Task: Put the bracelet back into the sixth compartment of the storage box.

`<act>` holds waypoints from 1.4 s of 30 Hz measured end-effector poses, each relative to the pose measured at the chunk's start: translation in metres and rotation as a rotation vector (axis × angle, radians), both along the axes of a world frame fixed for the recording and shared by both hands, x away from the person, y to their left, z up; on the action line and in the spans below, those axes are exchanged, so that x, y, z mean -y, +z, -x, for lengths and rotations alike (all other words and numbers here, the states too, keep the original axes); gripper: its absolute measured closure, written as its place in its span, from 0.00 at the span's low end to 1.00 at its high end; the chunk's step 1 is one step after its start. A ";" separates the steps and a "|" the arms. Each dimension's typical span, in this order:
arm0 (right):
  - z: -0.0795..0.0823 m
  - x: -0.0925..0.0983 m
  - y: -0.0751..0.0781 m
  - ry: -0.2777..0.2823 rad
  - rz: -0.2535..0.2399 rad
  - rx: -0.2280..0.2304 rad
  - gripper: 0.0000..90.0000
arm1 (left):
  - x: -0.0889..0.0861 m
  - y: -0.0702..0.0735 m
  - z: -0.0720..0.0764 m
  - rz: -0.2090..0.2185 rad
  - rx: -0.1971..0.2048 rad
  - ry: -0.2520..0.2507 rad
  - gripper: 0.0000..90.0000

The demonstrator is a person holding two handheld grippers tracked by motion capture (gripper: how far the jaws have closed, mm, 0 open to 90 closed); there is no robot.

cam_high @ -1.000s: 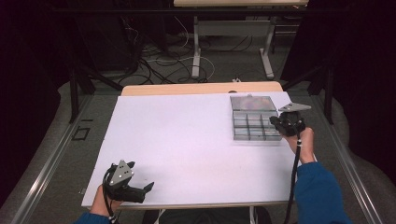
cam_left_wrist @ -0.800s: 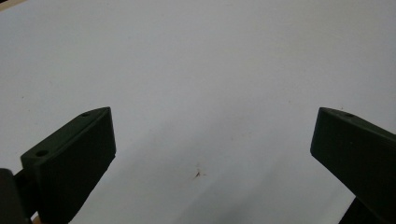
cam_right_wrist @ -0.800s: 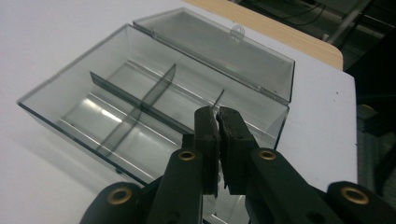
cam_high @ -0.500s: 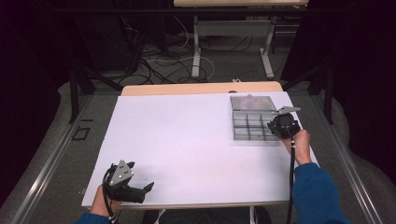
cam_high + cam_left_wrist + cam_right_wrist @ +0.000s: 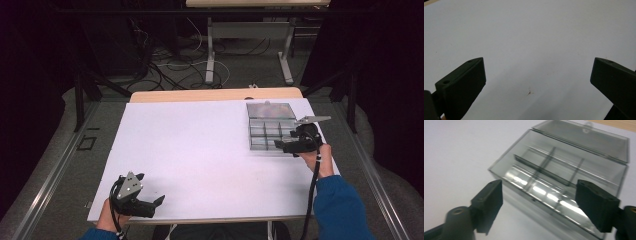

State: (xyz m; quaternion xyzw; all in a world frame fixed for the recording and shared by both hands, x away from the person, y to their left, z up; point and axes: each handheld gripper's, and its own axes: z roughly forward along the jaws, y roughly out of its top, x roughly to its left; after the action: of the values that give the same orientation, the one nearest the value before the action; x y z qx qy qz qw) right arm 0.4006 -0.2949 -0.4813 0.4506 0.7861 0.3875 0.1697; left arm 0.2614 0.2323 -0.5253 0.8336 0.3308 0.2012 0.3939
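Status: we have the clear compartment box (image 5: pixel 270 131) lying with its lid (image 5: pixel 584 137) folded back flat, just ahead of the right gripper (image 5: pixel 281 146). Its jaws have just been opening and now stand wide, nothing between them, the box's near wall just beyond the tips. Compartments look empty as far as we can see. Left gripper (image 5: pixel 156 202) rests well apart from the box, at the near edge of the white table (image 5: pixel 200 145), jaws wide, holding nothing. We judge the lid-opening done; any filling or closing is left.
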 end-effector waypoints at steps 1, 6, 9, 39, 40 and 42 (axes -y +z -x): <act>0.003 -0.004 0.001 0.023 -0.002 0.000 0.16 | 0.000 0.000 0.000 0.000 0.000 0.000 0.00; 0.015 -0.016 0.004 0.083 -0.005 0.001 0.09 | 0.000 0.000 0.000 0.003 -0.001 -0.001 0.00; 0.025 -0.024 0.004 0.126 -0.006 0.008 0.06 | 0.000 0.000 0.000 0.000 -0.001 -0.001 0.00; 0.087 -0.045 -0.022 0.259 0.035 0.010 0.01 | 0.000 0.000 0.000 -0.011 0.000 0.000 0.00; 0.089 -0.044 -0.023 0.264 0.050 0.001 0.01 | 0.000 0.000 0.000 -0.011 0.000 0.000 0.00; 0.092 -0.043 -0.025 0.257 0.052 0.009 0.01 | 0.000 0.000 0.000 -0.012 -0.001 -0.001 0.00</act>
State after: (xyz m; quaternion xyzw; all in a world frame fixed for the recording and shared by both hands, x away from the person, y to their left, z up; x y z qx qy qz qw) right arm 0.3084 -0.2520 -0.5061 0.3400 0.8464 0.3875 0.1335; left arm 0.2612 0.2320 -0.5253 0.8361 0.3294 0.2028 0.3889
